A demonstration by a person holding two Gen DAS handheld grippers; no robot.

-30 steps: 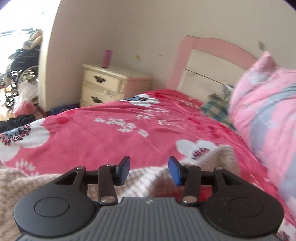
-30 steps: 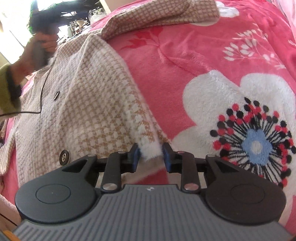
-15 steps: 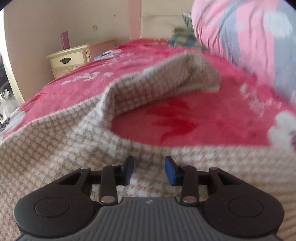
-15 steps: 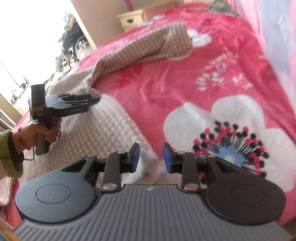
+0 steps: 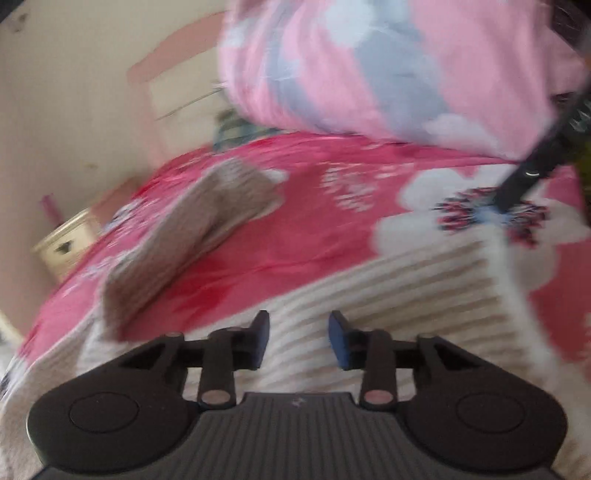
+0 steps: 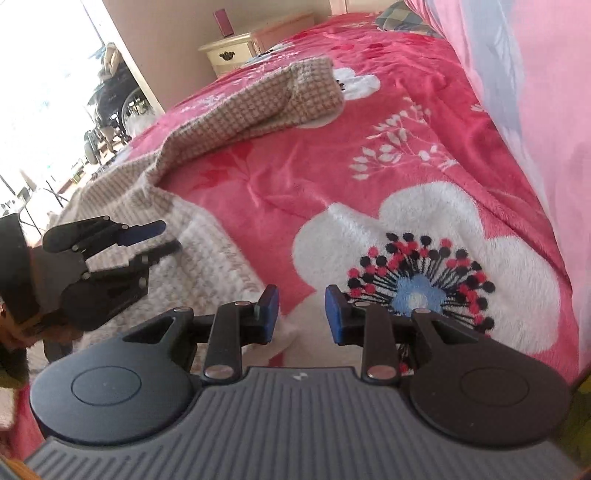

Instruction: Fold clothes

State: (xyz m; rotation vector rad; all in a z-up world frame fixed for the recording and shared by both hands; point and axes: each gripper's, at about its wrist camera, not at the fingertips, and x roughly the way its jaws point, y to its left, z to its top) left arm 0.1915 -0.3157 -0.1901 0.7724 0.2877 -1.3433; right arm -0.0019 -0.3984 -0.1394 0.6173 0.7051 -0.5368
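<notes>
A beige-and-white checked fleece garment (image 6: 207,236) lies spread on the red floral bed cover (image 6: 369,122). Its sleeve (image 6: 280,99) stretches toward the far side; the left wrist view shows the sleeve (image 5: 207,236) too, blurred. My left gripper (image 5: 298,338) is open and empty, just above the garment's pale body (image 5: 406,288). It also shows in the right wrist view (image 6: 155,242), open over the garment. My right gripper (image 6: 301,314) is open and empty at the garment's near corner, its left pad beside the hem.
A pink-and-grey quilt (image 6: 535,74) is piled along the right of the bed. A cream nightstand (image 6: 236,55) with a pink cup (image 6: 222,21) stands by the far wall. A wheelchair (image 6: 110,99) sits in the bright doorway at left. A pink headboard (image 5: 166,74) is behind.
My right gripper has let go of the garment's hem and opened. My left gripper has swung right and dropped low over the garment's body, staying open.
</notes>
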